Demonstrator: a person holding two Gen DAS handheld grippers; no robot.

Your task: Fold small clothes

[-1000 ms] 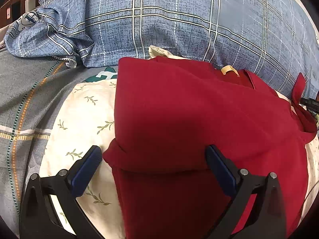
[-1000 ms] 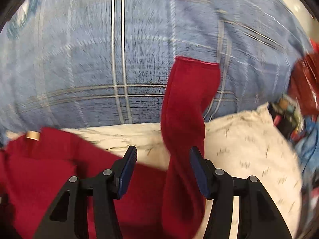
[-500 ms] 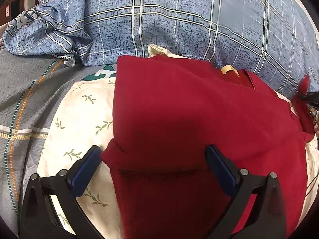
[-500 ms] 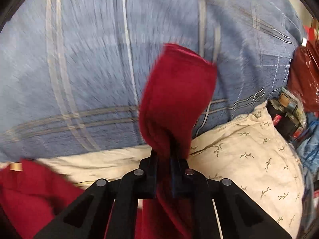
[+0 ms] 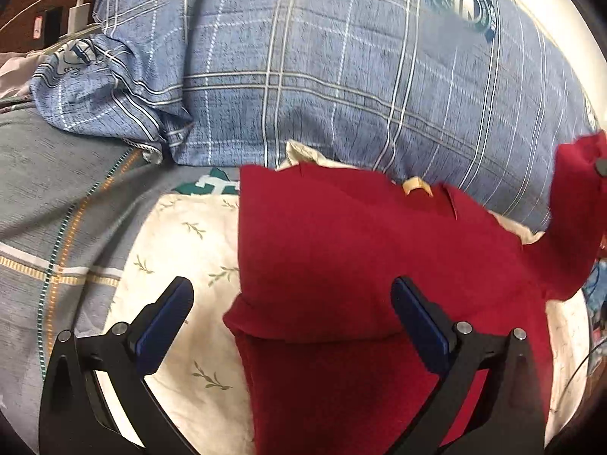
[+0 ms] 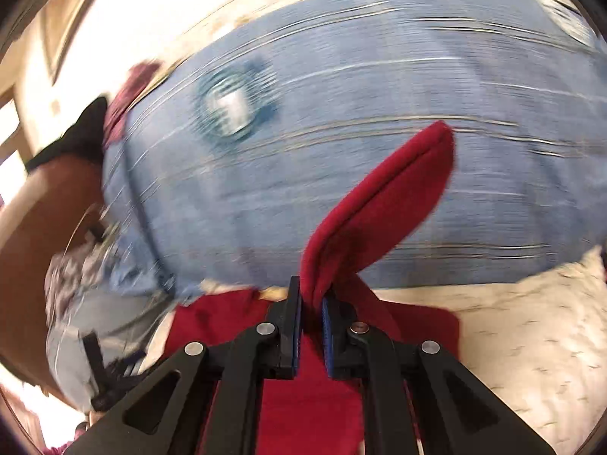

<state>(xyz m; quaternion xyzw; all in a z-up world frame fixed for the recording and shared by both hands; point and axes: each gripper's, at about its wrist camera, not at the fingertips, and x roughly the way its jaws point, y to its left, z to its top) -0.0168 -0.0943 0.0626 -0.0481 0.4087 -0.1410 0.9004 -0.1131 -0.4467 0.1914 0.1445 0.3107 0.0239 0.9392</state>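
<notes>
Left gripper point(image 5: 292, 313) held low and level over the near part of the red garment point(image 5: 353, 261), jaws spread wide, blue pads point(image 5: 165, 320) clear of the cloth on either side, nothing gripped. Red garment lying mostly flat on a cream leaf-print pillow point(image 5: 189, 250), one layer already folded over so a fold edge runs across between the two fingers; a small tan neck label point(image 5: 417, 185) showing at the far edge. Sleeve point(image 5: 573, 204) lifted off the pillow at the far right of the left wrist view, rising against the blue plaid duvet point(image 5: 341, 76). Right gripper point(image 6: 311, 331) raised and tipped up, jaws pinched nearly together on that sleeve point(image 6: 383, 204), cloth bunched between the blue pads point(image 6: 296, 335) and standing up past them in a folded tongue leaning right. Right wrist view badly smeared, so finer detail of the duvet and left-side clutter not readable. Grey striped sheet point(image 5: 57, 208) left of the pillow.
</notes>
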